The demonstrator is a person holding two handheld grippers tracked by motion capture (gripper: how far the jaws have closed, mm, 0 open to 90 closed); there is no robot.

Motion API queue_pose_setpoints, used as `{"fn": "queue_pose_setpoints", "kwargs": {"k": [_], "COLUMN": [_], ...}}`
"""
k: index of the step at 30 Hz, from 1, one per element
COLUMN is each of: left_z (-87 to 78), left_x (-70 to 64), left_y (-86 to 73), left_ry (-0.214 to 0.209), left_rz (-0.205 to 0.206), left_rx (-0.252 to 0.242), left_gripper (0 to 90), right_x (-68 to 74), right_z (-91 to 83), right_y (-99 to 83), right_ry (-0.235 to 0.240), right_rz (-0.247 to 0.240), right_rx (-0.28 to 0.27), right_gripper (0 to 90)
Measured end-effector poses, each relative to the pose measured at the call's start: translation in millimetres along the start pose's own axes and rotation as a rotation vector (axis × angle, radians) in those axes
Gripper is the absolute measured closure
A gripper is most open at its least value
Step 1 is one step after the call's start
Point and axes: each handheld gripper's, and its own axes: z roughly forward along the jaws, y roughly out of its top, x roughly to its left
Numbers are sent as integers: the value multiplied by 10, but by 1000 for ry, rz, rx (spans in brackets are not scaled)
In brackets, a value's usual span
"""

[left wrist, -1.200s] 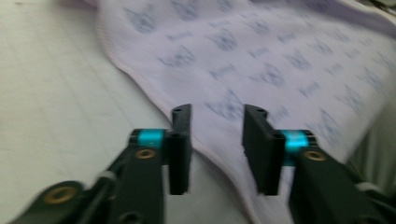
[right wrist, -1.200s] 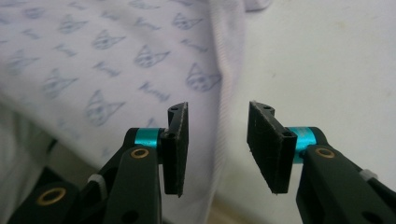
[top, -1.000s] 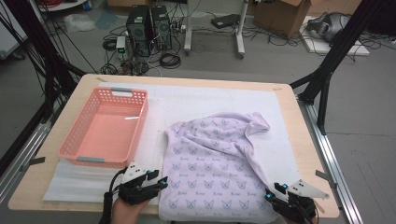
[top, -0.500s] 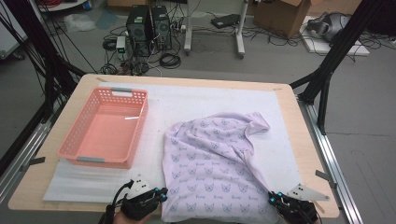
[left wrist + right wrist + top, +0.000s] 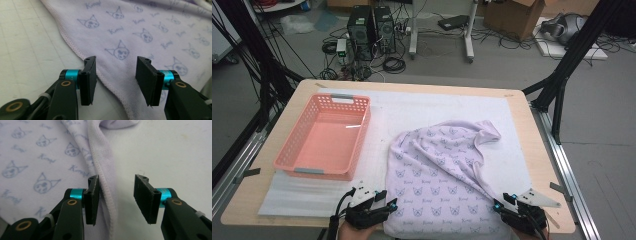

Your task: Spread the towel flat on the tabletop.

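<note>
A lilac towel point(image 5: 442, 170) printed with small cat faces lies rumpled on the white mat, its near edge at the table front. My left gripper point(image 5: 382, 204) stands open at the towel's near left corner; in the left gripper view its jaws straddle the hemmed edge of the towel point(image 5: 120, 42), gripper point(image 5: 116, 80) open. My right gripper point(image 5: 504, 201) is open at the near right side. In the right gripper view the folded hem of the towel point(image 5: 100, 165) runs between the jaws of that gripper point(image 5: 116, 197), against the left one.
An empty pink plastic basket point(image 5: 292, 162) stands on the left half of the table. A white foam mat point(image 5: 412, 107) covers most of the wooden top. Black frame posts, cables and computer boxes lie on the floor beyond the far edge.
Both grippers have drawn back toward the table's near edge, and the towel's near edge has come with them and now lies flatter. Both now stand open.
</note>
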Motion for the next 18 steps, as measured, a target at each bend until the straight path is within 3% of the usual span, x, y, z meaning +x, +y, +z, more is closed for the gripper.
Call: {"fn": "queue_pose_setpoints", "kwargs": {"k": [2,3,4,5,7,13,16,18], "left_z": [-5,-11,-18,-25,-44,-270,-315,-317], "left_x": [-2,-6,-5,-2,-18,-115,-148,-157], "left_y": [-10,-22,-43,-56,-69,-184,-209,-197], "left_ry": [12,26,36,33,24,-19,-45,-57], "left_rz": [47,69,88,75,56,45,27,39], "left_rx": [1,-3,-13,-18,-15,29,28,2], "left_gripper": [545,626,714,756,857,868,862,822], "right_x": [2,-11,-19,-23,-1,59,71,73], "right_z": [40,37,27,15,0,-149,-255,-261], "right_y": [-4,-7,-11,-15,-22,-111,-162,-178], "right_ry": [-2,5,13,48,49,72,79,93], "right_rz": [-5,-2,-5,-5,-23,-50,-58,-56], "right_rx": [1,2,2,4,10,35,57,57], "right_gripper": [575,623,739,819,840,844,842,804]}}
